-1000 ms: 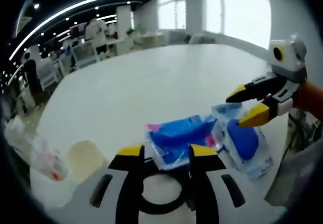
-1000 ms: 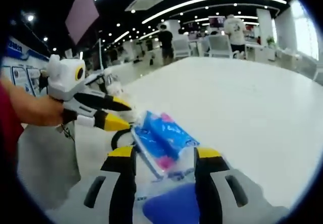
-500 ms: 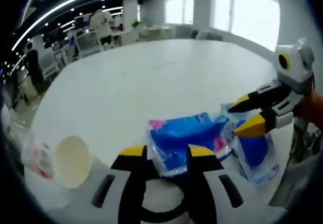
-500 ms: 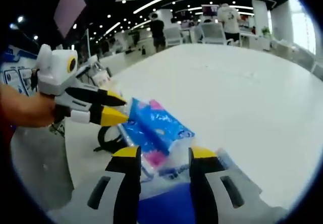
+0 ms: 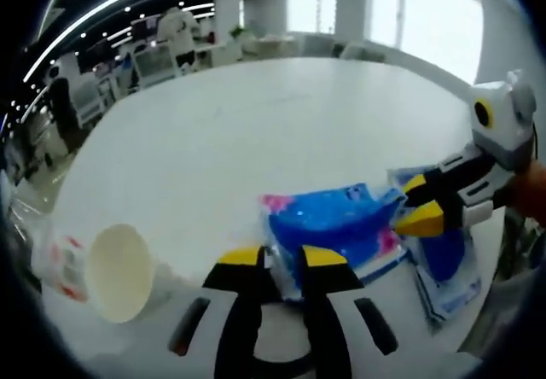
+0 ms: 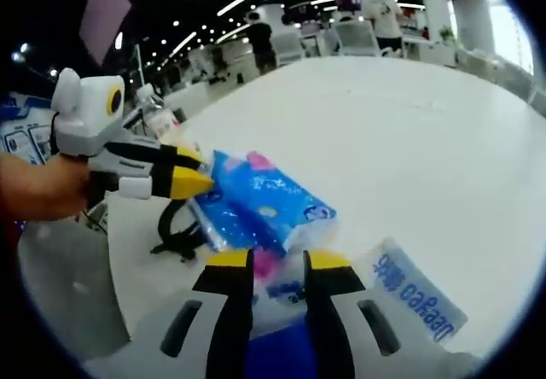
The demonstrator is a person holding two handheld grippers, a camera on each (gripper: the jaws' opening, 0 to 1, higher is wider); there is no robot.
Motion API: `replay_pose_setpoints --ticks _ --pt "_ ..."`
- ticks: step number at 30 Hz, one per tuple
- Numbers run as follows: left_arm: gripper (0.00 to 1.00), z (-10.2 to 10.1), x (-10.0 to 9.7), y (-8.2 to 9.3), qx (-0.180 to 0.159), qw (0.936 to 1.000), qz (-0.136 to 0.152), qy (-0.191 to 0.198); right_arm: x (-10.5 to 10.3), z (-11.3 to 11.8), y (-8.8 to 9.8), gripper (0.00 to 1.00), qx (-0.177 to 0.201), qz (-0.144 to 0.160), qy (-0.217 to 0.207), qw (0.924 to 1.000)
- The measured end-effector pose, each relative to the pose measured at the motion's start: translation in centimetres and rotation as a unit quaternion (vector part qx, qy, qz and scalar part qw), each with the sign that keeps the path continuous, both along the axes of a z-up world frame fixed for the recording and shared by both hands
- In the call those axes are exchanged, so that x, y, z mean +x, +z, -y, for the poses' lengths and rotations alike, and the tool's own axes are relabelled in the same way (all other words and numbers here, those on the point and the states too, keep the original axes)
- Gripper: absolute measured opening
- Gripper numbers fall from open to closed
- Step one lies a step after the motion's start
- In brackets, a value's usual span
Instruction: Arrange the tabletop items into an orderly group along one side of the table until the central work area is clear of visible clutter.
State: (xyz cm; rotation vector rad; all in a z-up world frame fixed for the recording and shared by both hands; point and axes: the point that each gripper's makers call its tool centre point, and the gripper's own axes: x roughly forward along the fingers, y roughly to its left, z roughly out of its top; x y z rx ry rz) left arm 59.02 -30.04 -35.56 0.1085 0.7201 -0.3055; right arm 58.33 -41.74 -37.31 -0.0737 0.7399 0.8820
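Left tongs [image 5: 281, 259] pinch the near edge of the blue tissue pack [image 5: 337, 230] on the white tabletop [image 5: 256, 131] in the left gripper view, with a paper cup [image 5: 115, 272] lying on its side to the left and the right tongs [image 5: 418, 204] closed on the blue pouch [image 5: 448, 255] beside the pack. Right tongs [image 6: 277, 264], in the right gripper view, stand narrow, clamping the clear edge of the pouch [image 6: 401, 285], while the left tongs [image 6: 196, 174] grip the tissue pack [image 6: 260, 204] just beyond it, near a black ring-shaped object [image 6: 175, 230].

L hand-held gripper [image 5: 281, 257]: jaws nrly closed | R hand-held gripper [image 6: 279, 261]: same
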Motion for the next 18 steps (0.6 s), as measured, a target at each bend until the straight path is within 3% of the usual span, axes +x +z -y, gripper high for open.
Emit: replay_pose_setpoints --ticks 7,18 --pt "0.05 -0.1 0.0 0.1 -0.003 1.0 -0.002 0.008 0.3 0.3 0.1 0.07 -0.004 0.011 -0.003 0.9999" --pt "0.0 1.9 0.3 2.7 -0.027 0.9993 0.024 -0.002 1.3 2.5 2.8 0.04 0.01 0.044 -0.029 0.9986"
